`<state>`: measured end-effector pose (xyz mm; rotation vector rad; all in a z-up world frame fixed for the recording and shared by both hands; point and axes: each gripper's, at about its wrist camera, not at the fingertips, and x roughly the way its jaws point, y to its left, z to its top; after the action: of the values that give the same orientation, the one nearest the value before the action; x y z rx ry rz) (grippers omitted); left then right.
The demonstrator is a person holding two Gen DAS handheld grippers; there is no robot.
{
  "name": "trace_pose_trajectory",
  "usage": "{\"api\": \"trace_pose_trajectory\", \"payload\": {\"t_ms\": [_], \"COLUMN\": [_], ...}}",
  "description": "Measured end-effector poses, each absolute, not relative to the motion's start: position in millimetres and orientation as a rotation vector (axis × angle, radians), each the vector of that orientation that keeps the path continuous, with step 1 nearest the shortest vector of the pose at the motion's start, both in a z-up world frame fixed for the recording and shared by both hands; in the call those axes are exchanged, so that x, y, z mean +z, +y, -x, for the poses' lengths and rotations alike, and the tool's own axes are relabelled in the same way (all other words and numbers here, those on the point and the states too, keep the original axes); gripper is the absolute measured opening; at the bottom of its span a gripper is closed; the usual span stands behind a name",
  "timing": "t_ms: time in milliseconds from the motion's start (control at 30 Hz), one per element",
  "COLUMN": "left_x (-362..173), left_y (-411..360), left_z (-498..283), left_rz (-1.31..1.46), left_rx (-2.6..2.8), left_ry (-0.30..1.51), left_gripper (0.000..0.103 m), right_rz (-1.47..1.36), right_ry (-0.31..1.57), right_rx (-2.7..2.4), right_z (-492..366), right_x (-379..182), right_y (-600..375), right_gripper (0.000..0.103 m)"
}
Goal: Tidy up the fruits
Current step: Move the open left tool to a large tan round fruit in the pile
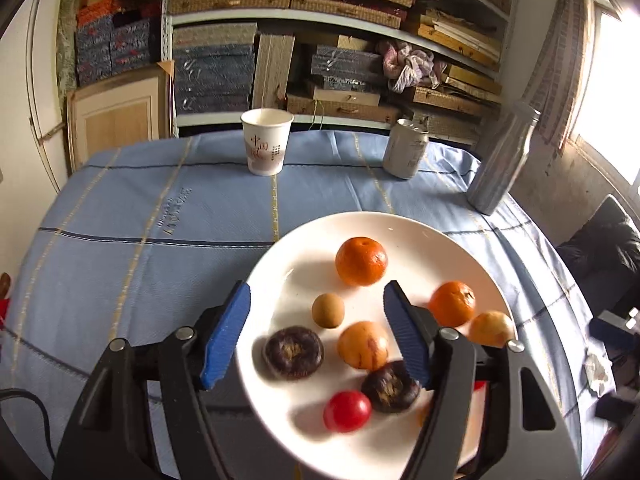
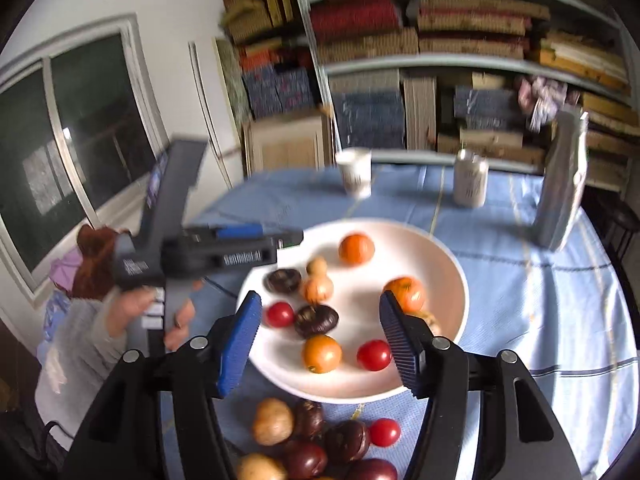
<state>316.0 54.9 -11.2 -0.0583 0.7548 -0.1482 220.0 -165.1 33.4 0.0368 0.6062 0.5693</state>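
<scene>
Fruit sits scattered across the white plate on the blue tablecloth. Left gripper hangs wide open and empty, a small tan fruit right between its fingers. Right gripper gapes too, gripping nothing, a dark fruit between its jaws and a loose fruit pile beneath it.

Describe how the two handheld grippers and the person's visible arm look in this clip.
Both the left gripper and right gripper have black angular frames with silver pivot bolts and blue ribbed fingers. A black cable trails from the left one. White lettering, too blurred to read, marks the left gripper's body in the right view. The hand shows a grey sleeve.
</scene>
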Motion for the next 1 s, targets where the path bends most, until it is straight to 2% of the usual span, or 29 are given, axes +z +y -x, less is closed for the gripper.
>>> {"api": "trace_pose_trajectory", "payload": {"t_ms": [67, 133, 333, 633, 700, 900, 1000], "left_x": [-6, -4, -15, -42, -46, -62, -64], "left_y": [51, 47, 26, -7, -15, -22, -20], "left_z": [-303, -291, -227, -169, -167, -173, -175], "left_rz": [0.037, 0.027, -0.038, -0.088, -0.118, -0.157, -0.152], "left_rx": [-0.14, -0.143, -0.166, -0.234, -0.228, -0.219, -0.216], "left_ry": [0.75, 0.751, 0.748, 0.786, 0.784, 0.827, 0.83], "left_gripper": [0.067, 0.068, 0.077, 0.079, 0.083, 0.083, 0.087], "right_rz": [-0.051, -0.078, -0.147, -0.251, -0.247, -0.243, -0.242], "right_ry": [0.557, 0.5, 0.397, 0.486, 0.483, 0.491, 0.493], "right_rx": [0.564, 0.555, 0.461, 0.352, 0.354, 0.353, 0.359], "right_z": [-205, -185, -140, -143, -144, -145, -144], "right_x": [43, 49, 29, -10, -10, -12, -11], "right_y": [-174, -188, -233, -270, -270, -272, -269], "right_gripper": [0.066, 0.076, 0.091, 0.095, 0.097, 0.097, 0.097]}}
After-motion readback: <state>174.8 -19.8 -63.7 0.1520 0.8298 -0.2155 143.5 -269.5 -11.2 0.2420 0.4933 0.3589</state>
